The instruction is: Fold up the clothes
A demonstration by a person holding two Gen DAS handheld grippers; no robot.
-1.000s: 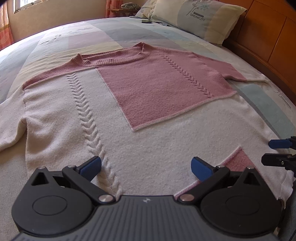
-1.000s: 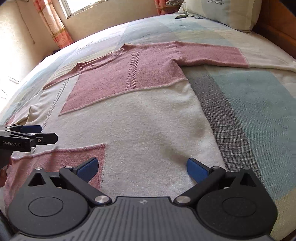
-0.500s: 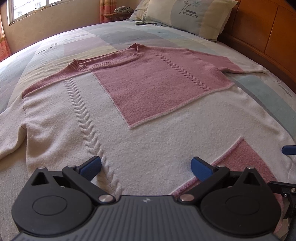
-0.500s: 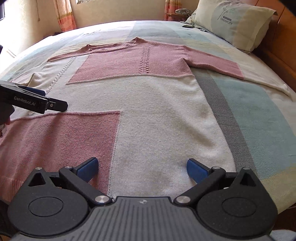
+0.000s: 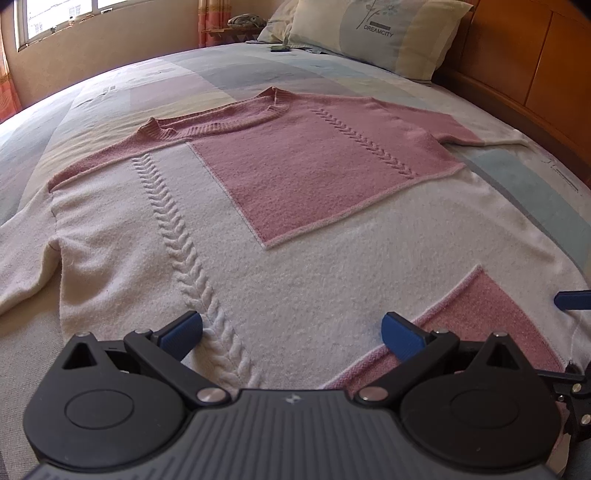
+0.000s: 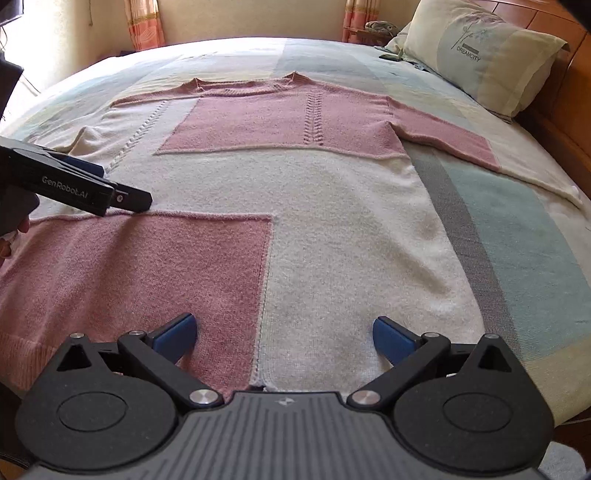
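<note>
Two grippers, both pulled back toward sweater hem since a second ago. Left gripper (image 5: 291, 332) now lower and nearer hem, blue fingers spread wide, nothing between them, cable braid running just under left finger. Right gripper (image 6: 282, 334) swung round from beside sweater to square-on at hem, fingers likewise spread wide and empty, straddling seam where pink patch meets cream. Sweater (image 5: 295, 229) flat on bed (image 5: 155, 81), front up, neck far from hem, sleeves out to each side, pillow (image 5: 380, 33) beyond neck. No cloth lifted, no fold started. Reads as line-up finished: both claws along hem, side by side, left one seen side-on from right wrist (image 6: 122, 199). Likely next: drop onto hem, pinch, carry up toward neck. Thick knit, may slip or bunch.
</note>
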